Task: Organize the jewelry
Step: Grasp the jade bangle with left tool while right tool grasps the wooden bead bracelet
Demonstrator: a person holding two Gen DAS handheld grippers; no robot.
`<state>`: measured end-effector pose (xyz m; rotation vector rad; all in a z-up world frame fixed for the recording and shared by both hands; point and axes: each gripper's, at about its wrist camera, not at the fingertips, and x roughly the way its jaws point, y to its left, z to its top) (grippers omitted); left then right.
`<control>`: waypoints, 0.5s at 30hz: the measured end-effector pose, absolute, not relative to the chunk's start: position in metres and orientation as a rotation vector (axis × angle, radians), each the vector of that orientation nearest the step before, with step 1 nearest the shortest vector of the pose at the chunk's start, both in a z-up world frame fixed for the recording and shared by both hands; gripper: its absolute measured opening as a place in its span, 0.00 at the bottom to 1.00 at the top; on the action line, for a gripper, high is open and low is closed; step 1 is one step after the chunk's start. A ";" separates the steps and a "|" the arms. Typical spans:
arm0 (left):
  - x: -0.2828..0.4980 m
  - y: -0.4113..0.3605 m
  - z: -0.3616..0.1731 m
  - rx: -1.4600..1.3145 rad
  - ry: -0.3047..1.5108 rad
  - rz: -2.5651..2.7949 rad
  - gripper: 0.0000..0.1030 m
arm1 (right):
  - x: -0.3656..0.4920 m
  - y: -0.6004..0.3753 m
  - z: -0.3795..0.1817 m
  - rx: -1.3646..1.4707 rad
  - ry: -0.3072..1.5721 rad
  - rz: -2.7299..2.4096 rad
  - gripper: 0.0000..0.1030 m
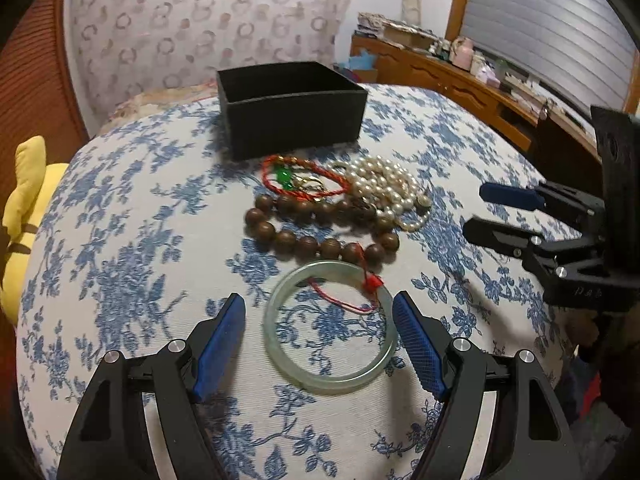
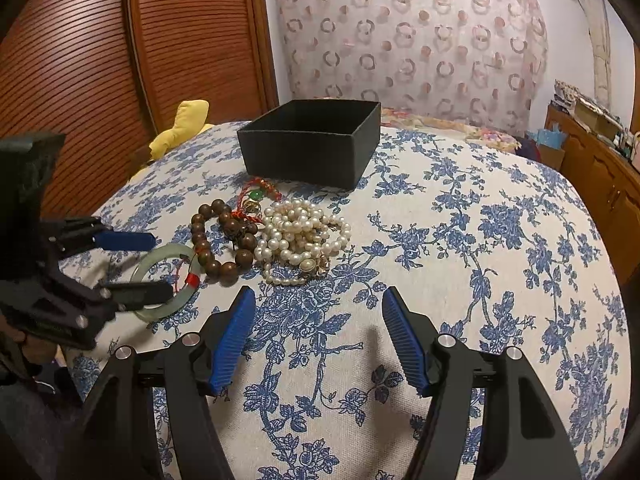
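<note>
Jade-green bangle lies flat on the blue-flowered bed, touching wooden beads, with pearls and a red cord just beyond, all still outside the black box, whose visible inside looks empty, so sorting seems barely begun. The left tool stands apart, one finger on either side of the bangle's near half; the right tool, also apart, hovers near the pearls, holding nothing.
</note>
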<state>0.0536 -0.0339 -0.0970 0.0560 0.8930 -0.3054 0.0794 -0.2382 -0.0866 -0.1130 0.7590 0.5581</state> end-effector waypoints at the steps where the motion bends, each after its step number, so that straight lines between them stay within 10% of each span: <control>1: 0.053 -0.036 -0.097 0.060 0.888 -0.308 0.87 | 0.080 -0.238 -0.087 -0.112 0.760 0.559 0.66; 15: 0.052 -0.047 -0.103 0.131 0.890 -0.299 0.82 | 0.077 -0.233 -0.089 -0.147 0.757 0.548 0.66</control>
